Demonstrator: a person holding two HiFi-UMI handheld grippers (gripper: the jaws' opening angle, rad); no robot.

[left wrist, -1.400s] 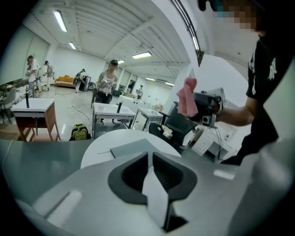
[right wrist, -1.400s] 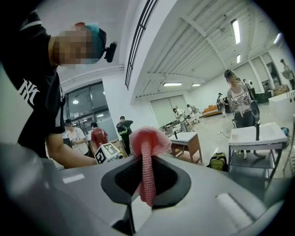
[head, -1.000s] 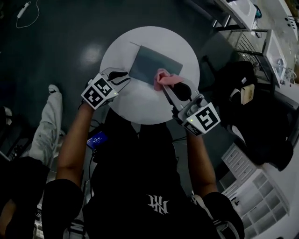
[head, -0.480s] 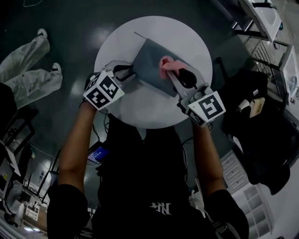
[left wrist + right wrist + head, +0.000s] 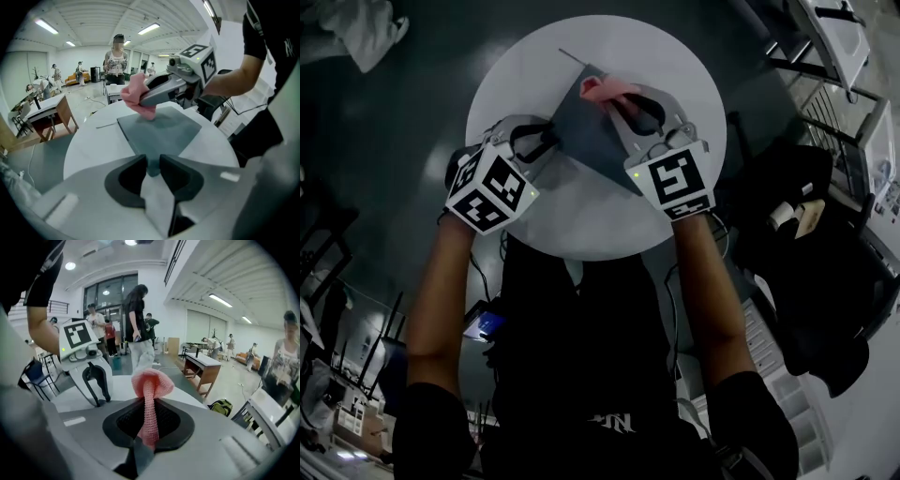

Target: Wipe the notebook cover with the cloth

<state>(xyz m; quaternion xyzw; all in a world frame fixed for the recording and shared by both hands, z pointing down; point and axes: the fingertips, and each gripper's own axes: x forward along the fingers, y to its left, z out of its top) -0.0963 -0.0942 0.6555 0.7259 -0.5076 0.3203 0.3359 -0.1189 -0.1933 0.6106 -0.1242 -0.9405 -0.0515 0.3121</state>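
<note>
A grey notebook (image 5: 586,131) lies flat on the round white table (image 5: 581,220). Its near corner (image 5: 152,165) sits between the tips of my left gripper (image 5: 153,164), and both pads touch it. Those jaws have just been opening a little, with the corner between them. In the head view the left gripper (image 5: 551,141) is at the notebook's left corner. My right gripper (image 5: 617,97) is shut on a pink cloth (image 5: 598,87). The cloth (image 5: 137,93) hangs down onto or just above the far part of the cover. In the right gripper view the cloth (image 5: 151,380) stands up between the jaws.
A thin dark cord or pen (image 5: 110,124) lies on the table beyond the notebook. A dark bag or jacket (image 5: 806,225) sits to the table's right, with white shelving behind it. Wooden desks (image 5: 51,112) and several standing people fill the room beyond.
Both grippers have come down to the table. The right one carried the pink cloth from the notebook's right edge to its far part. The left one closed in on the near corner.
</note>
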